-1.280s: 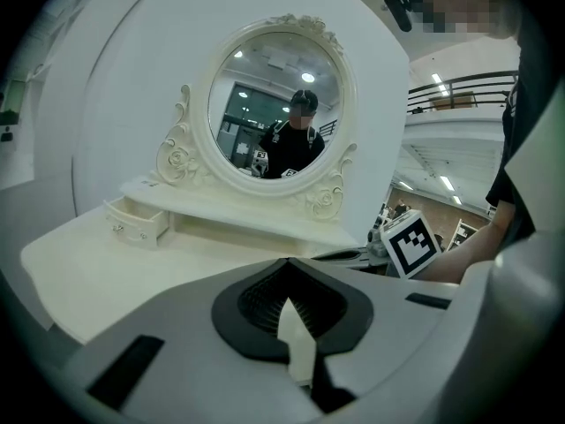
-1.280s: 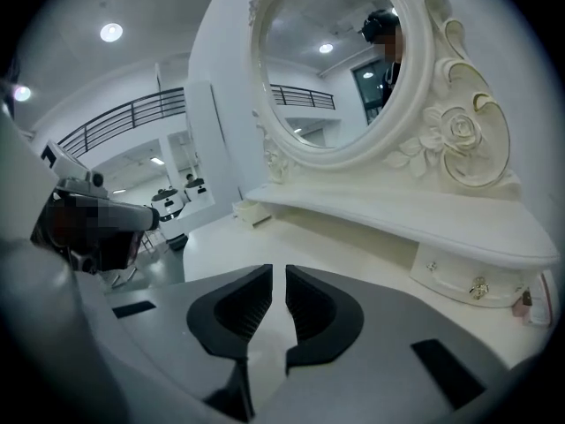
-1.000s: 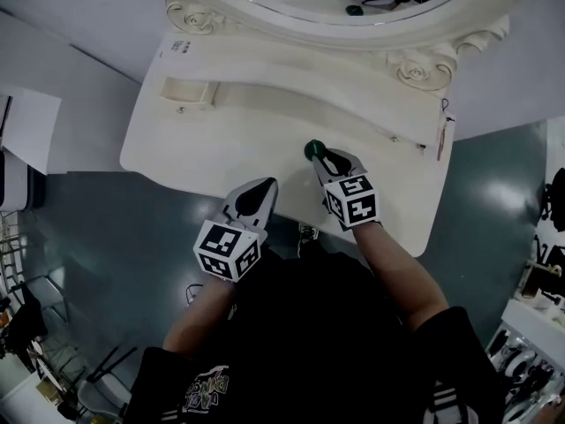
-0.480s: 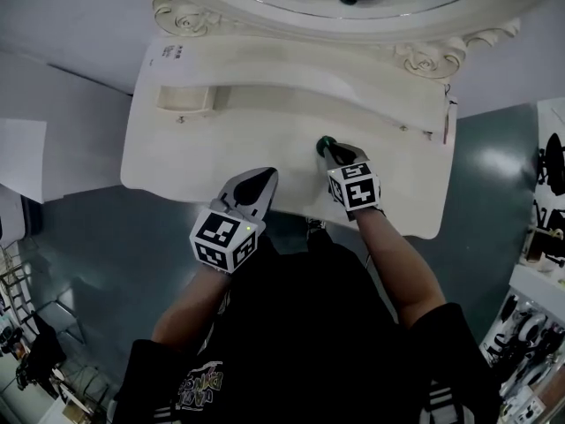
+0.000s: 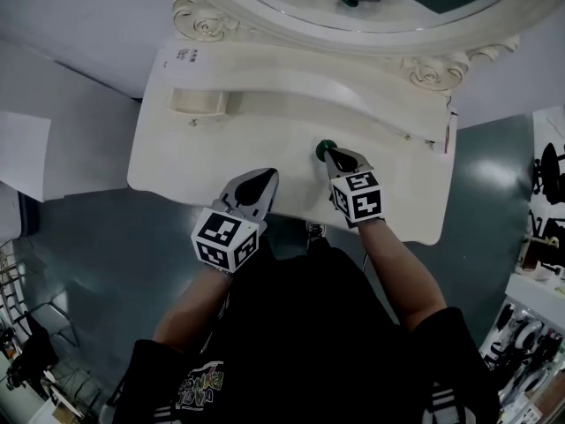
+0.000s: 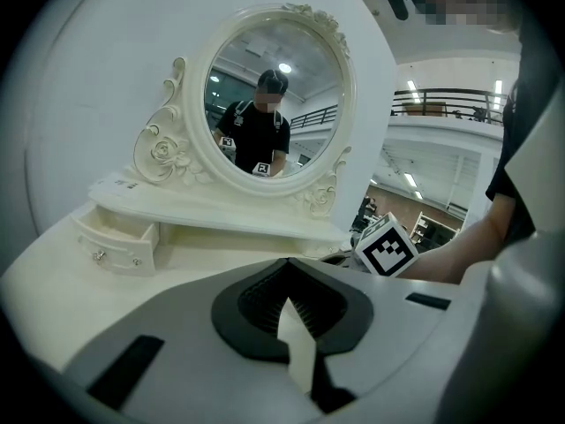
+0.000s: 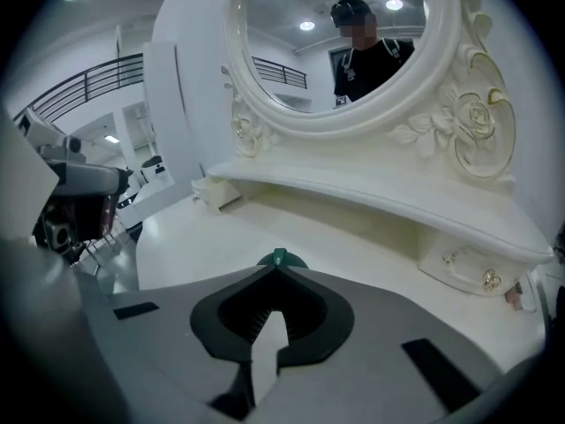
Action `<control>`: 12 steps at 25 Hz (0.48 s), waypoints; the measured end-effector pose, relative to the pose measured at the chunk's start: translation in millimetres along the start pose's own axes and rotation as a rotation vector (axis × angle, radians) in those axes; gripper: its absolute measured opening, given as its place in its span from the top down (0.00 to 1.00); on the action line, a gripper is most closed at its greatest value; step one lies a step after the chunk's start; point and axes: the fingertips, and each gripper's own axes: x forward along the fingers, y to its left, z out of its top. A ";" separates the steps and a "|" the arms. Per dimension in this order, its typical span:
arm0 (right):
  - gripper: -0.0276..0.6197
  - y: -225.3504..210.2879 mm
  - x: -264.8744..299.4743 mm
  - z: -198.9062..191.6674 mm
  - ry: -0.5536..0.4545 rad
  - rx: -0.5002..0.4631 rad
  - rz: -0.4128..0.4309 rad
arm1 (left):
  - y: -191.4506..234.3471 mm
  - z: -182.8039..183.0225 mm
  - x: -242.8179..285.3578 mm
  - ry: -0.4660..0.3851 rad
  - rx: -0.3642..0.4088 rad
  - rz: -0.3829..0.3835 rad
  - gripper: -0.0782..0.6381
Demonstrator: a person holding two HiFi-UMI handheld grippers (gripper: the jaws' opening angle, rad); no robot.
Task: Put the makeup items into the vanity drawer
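A small round dark-green makeup item (image 5: 323,148) sits at the tip of my right gripper (image 5: 330,155), whose jaws are closed onto it over the middle of the cream vanity top (image 5: 221,153). In the right gripper view the green item (image 7: 279,258) peeks out just past the meeting jaw tips. My left gripper (image 5: 262,181) hovers at the vanity's front edge, shut with nothing in it. The small left drawer (image 5: 198,102) stands pulled open and shows again in the left gripper view (image 6: 115,246). The drawer's inside is hidden from me.
An oval mirror (image 5: 353,7) in a carved frame stands at the back over a raised shelf (image 5: 335,87). A right-hand drawer (image 7: 468,270) with a gold knob is closed. A thin pinkish item (image 5: 451,129) lies at the vanity's right end.
The head view has shifted a little. Both grippers stay in about the same places, the right one still holding the green item over the tabletop.
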 end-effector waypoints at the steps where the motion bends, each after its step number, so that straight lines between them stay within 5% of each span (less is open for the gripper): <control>1: 0.91 6.7 -1.1 7.9 -0.014 -0.008 0.012 | 1.7 0.7 -2.8 -0.005 -0.002 0.004 0.89; 12: 0.91 111.7 22.5 100.7 -0.140 -0.128 0.184 | 45.5 6.7 -56.8 -0.070 -0.030 0.101 0.89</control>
